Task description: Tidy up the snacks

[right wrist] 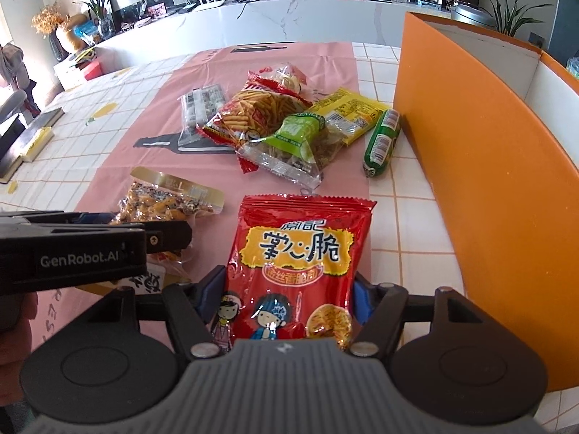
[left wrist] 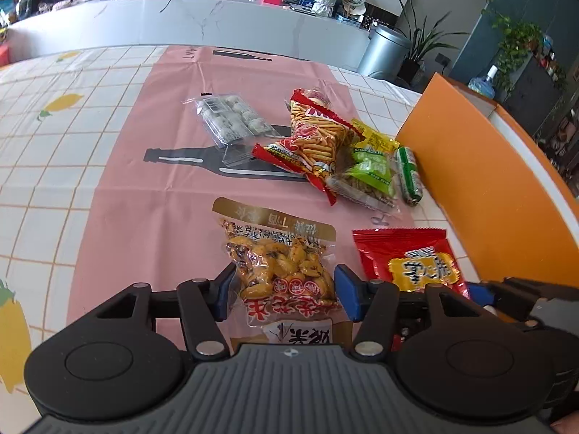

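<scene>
The left gripper [left wrist: 284, 294] is set around the near end of a clear bag of peanuts [left wrist: 278, 264]. Its blue pads [left wrist: 346, 291] are seen at both sides of the bag, and the left one touches it. It cannot be told if the bag is pinched tight. The bag lies on the pink mat [left wrist: 144, 181], close to the near edge of the table [left wrist: 43, 166].

The right gripper [right wrist: 287, 298] is set around the near end of a red snack bag [right wrist: 300, 253]. Both sides of the bag are met by the pads [right wrist: 208, 291], so the bag is clamped. This bag lies at the mat's right edge, beside the peanuts and near the orange box [right wrist: 488, 166], which stands along the right edge of the table.

Farther back on the mat a small heap is seen. A red bag of snack sticks [left wrist: 318, 133] lies in the middle of it. A clear pack of pale round sweets [left wrist: 231, 117] is at its left. A green packet [right wrist: 296, 141] and a yellow packet [right wrist: 347, 115] are at its right. A green sausage [right wrist: 383, 141] lies just beside the box.
</scene>
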A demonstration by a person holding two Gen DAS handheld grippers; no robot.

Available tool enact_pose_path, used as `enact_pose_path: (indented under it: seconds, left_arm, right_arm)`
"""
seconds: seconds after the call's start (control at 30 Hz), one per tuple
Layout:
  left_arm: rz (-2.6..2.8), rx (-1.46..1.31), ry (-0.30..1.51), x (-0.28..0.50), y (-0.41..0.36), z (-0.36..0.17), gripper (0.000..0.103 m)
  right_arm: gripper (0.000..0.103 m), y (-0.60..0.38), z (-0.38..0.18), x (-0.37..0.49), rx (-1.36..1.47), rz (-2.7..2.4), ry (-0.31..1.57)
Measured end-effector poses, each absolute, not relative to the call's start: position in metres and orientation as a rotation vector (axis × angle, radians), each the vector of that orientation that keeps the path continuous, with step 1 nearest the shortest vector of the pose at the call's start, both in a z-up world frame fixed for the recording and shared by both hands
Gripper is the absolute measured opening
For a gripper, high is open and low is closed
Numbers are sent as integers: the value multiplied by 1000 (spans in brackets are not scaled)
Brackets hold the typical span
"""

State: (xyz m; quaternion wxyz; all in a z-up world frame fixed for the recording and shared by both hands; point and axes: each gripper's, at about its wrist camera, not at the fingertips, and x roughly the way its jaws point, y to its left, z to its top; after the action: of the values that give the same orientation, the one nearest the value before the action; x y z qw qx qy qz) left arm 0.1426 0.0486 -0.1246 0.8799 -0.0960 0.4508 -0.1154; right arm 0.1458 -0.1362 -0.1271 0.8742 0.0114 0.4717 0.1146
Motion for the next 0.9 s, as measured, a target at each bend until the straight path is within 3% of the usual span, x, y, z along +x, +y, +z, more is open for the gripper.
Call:
enact_pose_path:
  seconds: [0.37, 0.9]
  left_arm:
    - [-235, -240, 893, 132, 47, -96, 63]
    - [-239, -200, 775, 116, 24, -24, 62]
  right_arm:
    - [66, -141, -107, 139, 42, 252, 962]
    - [66, -174, -15, 131, -52, 321, 822]
